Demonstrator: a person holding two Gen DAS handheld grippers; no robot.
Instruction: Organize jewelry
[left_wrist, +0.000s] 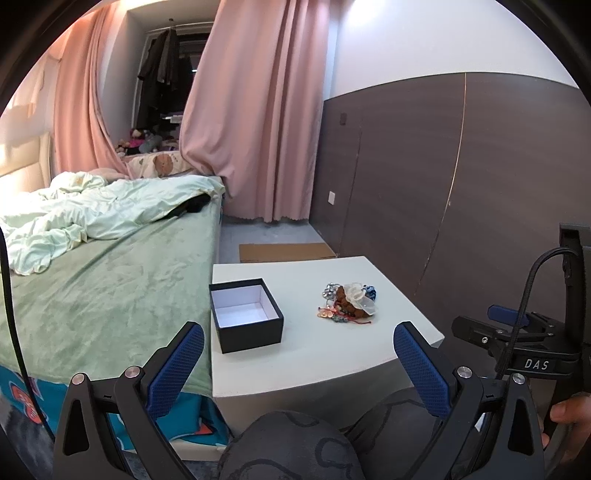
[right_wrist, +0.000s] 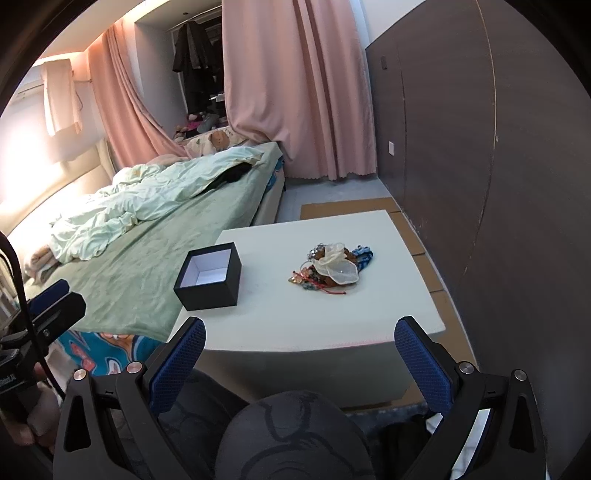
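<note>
A pile of jewelry (left_wrist: 347, 302) with beads, red cord and a sheer white pouch lies on the white table (left_wrist: 325, 354), right of centre. It also shows in the right wrist view (right_wrist: 330, 267). An open black box (left_wrist: 244, 317) with a white inside stands empty at the table's left; it also shows in the right wrist view (right_wrist: 209, 275). My left gripper (left_wrist: 298, 343) is open and empty, short of the table's near edge. My right gripper (right_wrist: 300, 339) is open and empty, also short of the near edge.
A bed (left_wrist: 110, 266) with a green sheet and rumpled duvet adjoins the table's left side. A brown panelled wall (left_wrist: 461, 184) runs along the right. Pink curtains (left_wrist: 258, 110) hang behind. Flat cardboard (right_wrist: 347, 206) lies on the floor beyond the table. My knees (right_wrist: 295, 435) are below the grippers.
</note>
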